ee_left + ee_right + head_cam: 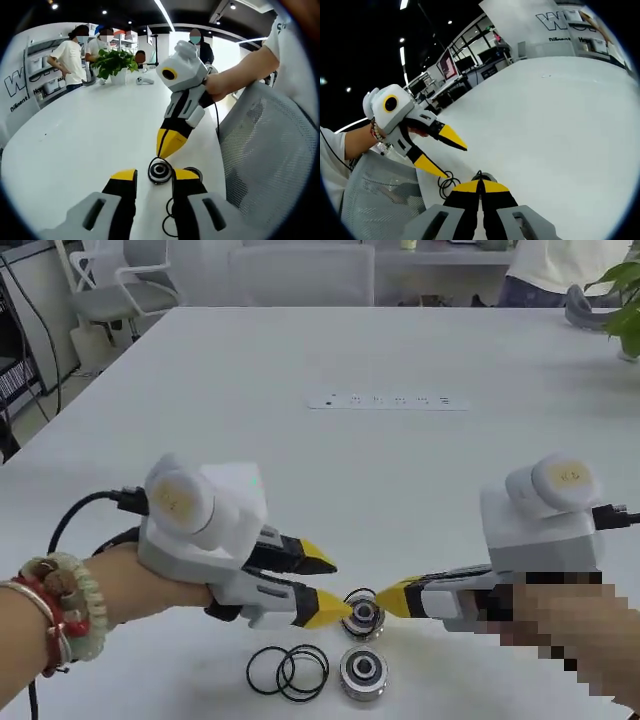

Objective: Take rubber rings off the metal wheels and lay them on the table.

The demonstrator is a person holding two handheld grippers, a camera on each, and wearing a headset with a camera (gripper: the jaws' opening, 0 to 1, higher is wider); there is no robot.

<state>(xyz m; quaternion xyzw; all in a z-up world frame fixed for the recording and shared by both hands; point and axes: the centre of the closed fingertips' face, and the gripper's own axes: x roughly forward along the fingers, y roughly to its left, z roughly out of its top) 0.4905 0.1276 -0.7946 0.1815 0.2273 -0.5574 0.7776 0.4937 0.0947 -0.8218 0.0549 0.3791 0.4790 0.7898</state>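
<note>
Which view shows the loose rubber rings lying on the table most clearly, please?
The head view: the loose rings lie whole beside the near wheel. Both gripper views catch them only partly, cut off by the jaws.

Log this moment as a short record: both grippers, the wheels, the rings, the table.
left gripper: open, lower jaw tip beside the far wheel
right gripper: shut, apparently pinching a rubber ring
far wheel: between the two gripper tips, its ring partly lifted
near wheel: on the table, apart from both grippers
loose rings: overlapping, flat, left of the near wheel
table: white, with a power strip farther back
</note>
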